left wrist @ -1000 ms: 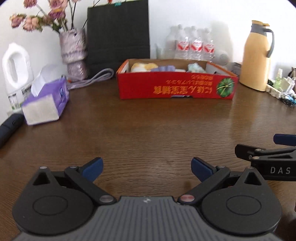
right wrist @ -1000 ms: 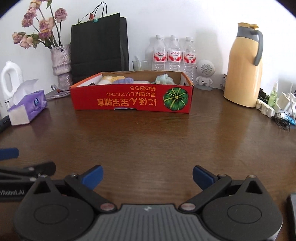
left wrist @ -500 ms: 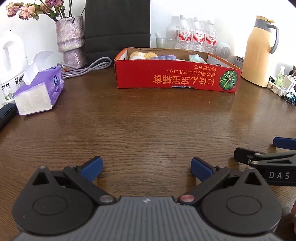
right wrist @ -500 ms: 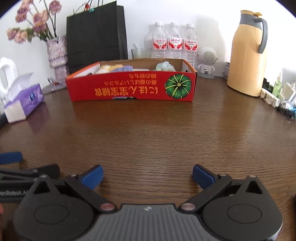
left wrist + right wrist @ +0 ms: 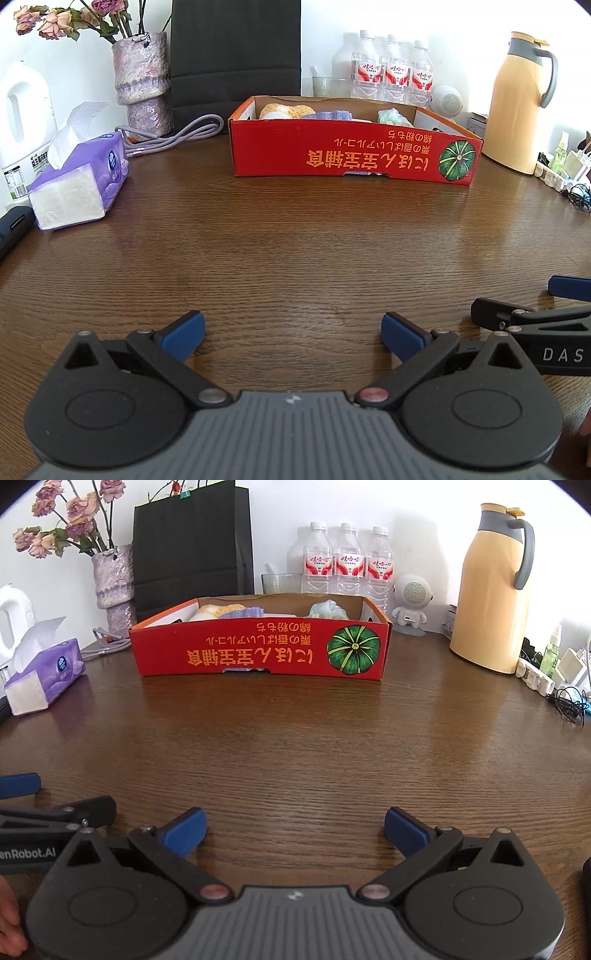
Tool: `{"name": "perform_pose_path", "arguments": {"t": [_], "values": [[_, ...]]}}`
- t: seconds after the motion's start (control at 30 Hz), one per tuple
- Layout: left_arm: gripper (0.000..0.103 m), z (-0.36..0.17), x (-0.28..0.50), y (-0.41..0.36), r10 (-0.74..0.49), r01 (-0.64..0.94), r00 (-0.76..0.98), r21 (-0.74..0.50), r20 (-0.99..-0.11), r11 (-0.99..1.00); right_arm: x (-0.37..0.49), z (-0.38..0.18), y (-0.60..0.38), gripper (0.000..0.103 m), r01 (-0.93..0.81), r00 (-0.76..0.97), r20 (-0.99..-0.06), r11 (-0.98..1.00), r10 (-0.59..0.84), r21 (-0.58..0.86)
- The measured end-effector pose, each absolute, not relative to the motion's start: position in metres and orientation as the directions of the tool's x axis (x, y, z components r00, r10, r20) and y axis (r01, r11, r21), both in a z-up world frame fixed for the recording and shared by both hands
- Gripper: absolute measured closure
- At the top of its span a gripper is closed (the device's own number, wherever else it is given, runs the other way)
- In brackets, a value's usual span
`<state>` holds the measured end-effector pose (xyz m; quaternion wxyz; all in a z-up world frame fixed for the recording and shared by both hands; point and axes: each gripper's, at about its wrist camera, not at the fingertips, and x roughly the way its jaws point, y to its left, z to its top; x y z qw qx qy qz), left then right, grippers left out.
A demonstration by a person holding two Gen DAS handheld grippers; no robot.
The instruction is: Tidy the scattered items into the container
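1. Hidden: the box (image 5: 258,653) wall screens most of its contents. Only the tops of a yellow item (image 5: 218,610), a blue cloth (image 5: 253,611) and a pale green item (image 5: 327,610) show above the rim; what they are cannot be told.
2. Cut off: in the left wrist view the right gripper (image 5: 532,306) enters at the right edge, partly out of frame. In the right wrist view the left gripper (image 5: 48,797) enters at the left edge.
3. Change: compared with one second ago, the left wrist view is steadier and sharper, and the box appears slightly nearer. The right wrist view differs little.
4. Gripper state: the left gripper (image 5: 291,332) is spread wide and holds nothing. The right gripper (image 5: 293,825) is likewise spread wide and empty. Both hover low over the near table (image 5: 295,746).
5. Box: red cardboard, open top, with orange lettering printed upside down and a green pumpkin at its right end. It stands on the far side of the table, in front of a black bag (image 5: 192,546) and bottles (image 5: 345,565).
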<state>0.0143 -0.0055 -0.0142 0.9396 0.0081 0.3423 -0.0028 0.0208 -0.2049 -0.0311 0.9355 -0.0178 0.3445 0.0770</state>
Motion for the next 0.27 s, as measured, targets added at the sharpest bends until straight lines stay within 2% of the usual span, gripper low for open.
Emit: {"name": "perform_pose_path", "arguments": {"t": [0.27], "values": [[0.000,-0.0142,0.0143,-0.0054,0.000,0.011,0.766,0.014,-0.643,1.000,0.0207,-0.0310,-0.2056,0.000,-0.157,0.751,-0.647,0.987,0.132,0.019]]}}
